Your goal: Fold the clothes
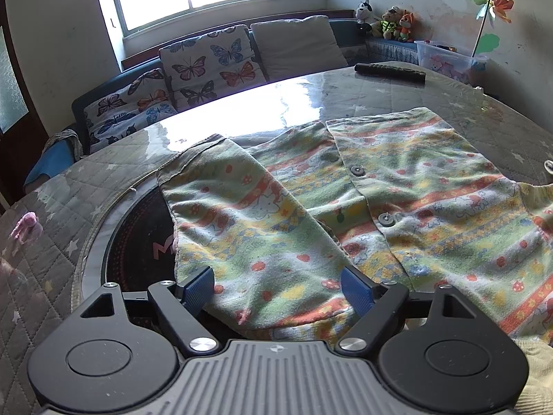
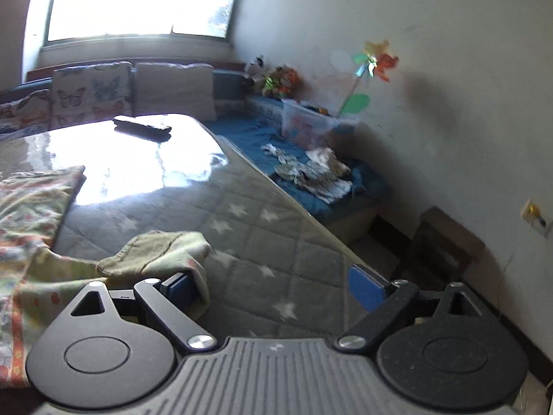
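A child's buttoned top (image 1: 408, 186) with green, yellow and orange cartoon print lies spread on the table. Its left sleeve (image 1: 249, 221) is folded in across the body. My left gripper (image 1: 278, 288) is open, its blue fingers (image 1: 198, 285) on either side of that sleeve's near end. In the right wrist view the top's body (image 2: 31, 207) lies at the left and the other sleeve's cuff (image 2: 159, 252) lies bunched on the table. My right gripper (image 2: 273, 288) is open and empty, with its left finger (image 2: 181, 290) touching the sleeve cloth.
The glass-topped table (image 1: 338, 90) covers a quilted star cloth and carries a black remote (image 1: 390, 71) at the far edge. A sofa with butterfly cushions (image 1: 207, 65) stands behind. A bench with a plastic box (image 2: 307, 122) and loose clothes (image 2: 311, 173) runs along the right.
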Tool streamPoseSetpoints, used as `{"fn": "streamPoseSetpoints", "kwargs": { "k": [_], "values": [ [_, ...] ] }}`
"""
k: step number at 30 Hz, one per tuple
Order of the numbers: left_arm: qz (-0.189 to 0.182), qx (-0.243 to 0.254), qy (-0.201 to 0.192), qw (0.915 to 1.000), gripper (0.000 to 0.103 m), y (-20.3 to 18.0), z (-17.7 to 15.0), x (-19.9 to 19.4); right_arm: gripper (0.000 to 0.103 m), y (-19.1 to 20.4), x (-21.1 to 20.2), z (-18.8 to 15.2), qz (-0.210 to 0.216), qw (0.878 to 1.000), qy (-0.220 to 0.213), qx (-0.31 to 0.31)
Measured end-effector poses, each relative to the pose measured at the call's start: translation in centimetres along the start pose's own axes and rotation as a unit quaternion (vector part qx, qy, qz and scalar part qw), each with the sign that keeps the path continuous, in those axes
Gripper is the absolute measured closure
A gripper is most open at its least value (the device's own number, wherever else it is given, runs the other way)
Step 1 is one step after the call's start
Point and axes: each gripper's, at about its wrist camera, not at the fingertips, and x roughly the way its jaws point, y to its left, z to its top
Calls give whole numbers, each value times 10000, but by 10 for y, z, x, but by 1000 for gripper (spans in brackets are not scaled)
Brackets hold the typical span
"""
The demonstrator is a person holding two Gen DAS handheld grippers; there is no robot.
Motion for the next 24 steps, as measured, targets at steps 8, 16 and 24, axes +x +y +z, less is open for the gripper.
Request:
{"fn": "streamPoseSetpoints", "kwargs": {
  "k": [8, 16, 24],
  "values": [
    [3, -1, 10, 10000, 18, 0, 1, 1, 10, -34, 8, -13, 190, 9936, 351, 1057],
    [15, -12, 15, 10000, 18, -1, 1, 1, 10, -45, 11, -18, 444, 9896, 442, 1297],
    [34, 21, 15, 10000, 18, -2, 1, 1, 10, -9, 8, -16, 682, 9963, 326, 403]
  ]
}}
